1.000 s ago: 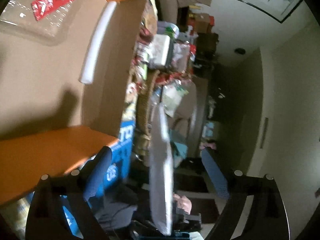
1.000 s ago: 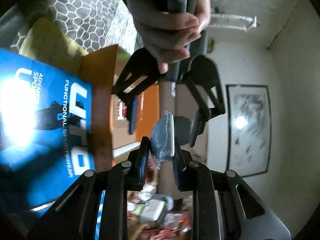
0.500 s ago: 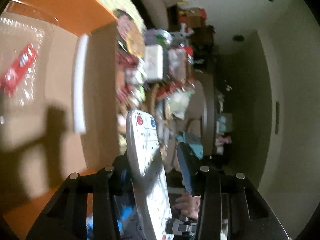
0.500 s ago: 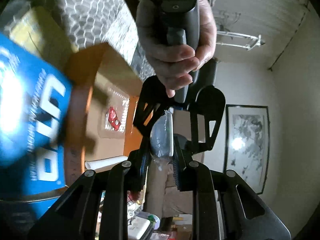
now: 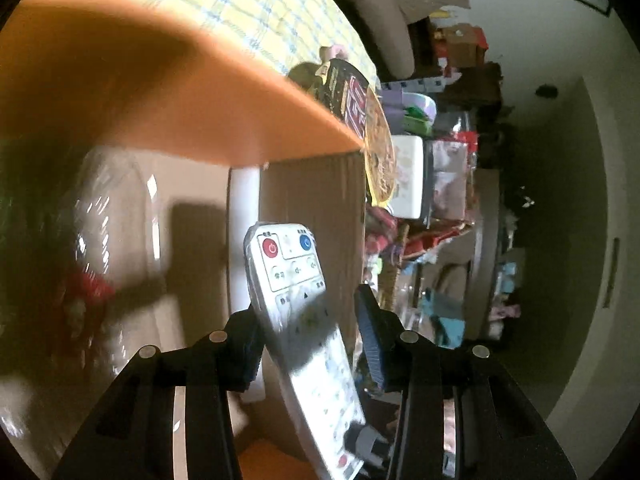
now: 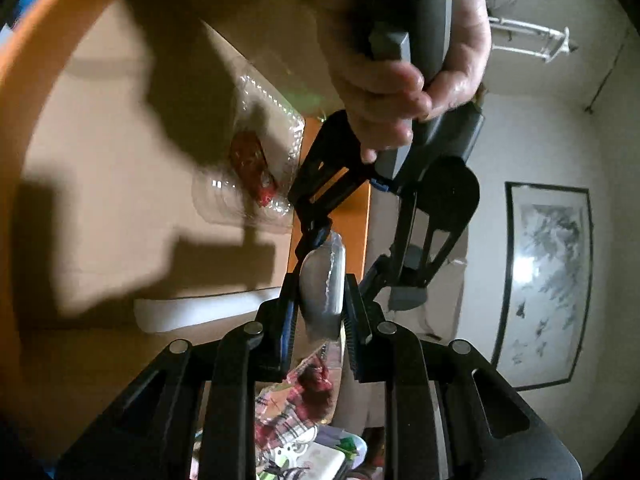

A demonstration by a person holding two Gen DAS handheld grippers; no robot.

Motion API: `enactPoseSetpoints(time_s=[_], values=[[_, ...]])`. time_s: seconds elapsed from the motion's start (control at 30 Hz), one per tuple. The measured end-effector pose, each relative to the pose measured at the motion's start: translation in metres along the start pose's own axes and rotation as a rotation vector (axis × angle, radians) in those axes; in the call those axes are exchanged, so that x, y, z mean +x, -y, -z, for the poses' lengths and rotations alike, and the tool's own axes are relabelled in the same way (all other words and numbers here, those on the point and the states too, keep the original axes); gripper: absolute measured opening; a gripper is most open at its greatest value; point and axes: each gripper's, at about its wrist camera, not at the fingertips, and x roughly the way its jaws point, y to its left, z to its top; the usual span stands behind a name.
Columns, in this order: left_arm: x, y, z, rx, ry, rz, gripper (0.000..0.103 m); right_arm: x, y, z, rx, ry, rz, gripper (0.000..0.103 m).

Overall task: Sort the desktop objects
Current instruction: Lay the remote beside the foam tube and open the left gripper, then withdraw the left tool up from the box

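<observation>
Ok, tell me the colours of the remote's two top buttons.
Red and blue on the remote, clearest in the left wrist view.

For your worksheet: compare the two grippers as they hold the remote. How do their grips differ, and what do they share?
The left gripper stands wider, with the remote lying tilted between its jaws; the right gripper is narrow, clamped on the remote's edges. The left shows the remote's button face; the right shows its thin end. Both are black with blue pads.

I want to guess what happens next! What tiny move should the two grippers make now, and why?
Probably lower the remote a little into the cardboard box. The right gripper is clamped on one end, the left gripper has its jaws around the other end, and the open box lies right behind it, with bare floor beside the clear tray.
</observation>
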Motion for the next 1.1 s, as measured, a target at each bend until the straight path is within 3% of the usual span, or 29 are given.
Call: enactPoseSetpoints(time_s=[0.13,0.27,0.4,0.57,0.7,0.8,0.9,1.1], values=[[0.004,0.012,-0.014,0.019,0.005,-0.104,0.064,0.007,0.003,-0.001,0.014,-0.017,-0.022,0.02],[-0.009,0.02,-0.014,0.031,0.042,-0.177,0.067,0.012,0.007,0.0,0.031,-0.04,-0.058,0.021],[-0.015,0.018,-0.012,0.044,0.042,-0.263,0.074,0.009,0.0,-0.003,0.058,-0.075,-0.164,0.032],[-0.007,0.034,-0.019,0.115,0.033,-0.376,0.077,-0.001,0.003,-0.007,0.072,-0.077,-0.173,0.032],[-0.014,0.054,-0.015,0.131,0.06,-0.35,0.078,-0.01,0.014,-0.003,0.118,-0.081,-0.19,0.032],[-0.02,0.056,-0.005,0.14,0.057,-0.337,0.078,-0.021,0.037,0.011,0.242,-0.097,-0.215,0.032],[-0.03,0.051,0.012,0.147,0.068,-0.338,0.078,-0.031,0.07,0.042,0.45,-0.129,-0.26,0.032],[-0.043,0.033,0.054,0.156,0.069,-0.412,0.082,-0.046,0.109,0.097,0.839,-0.183,-0.397,0.032]])
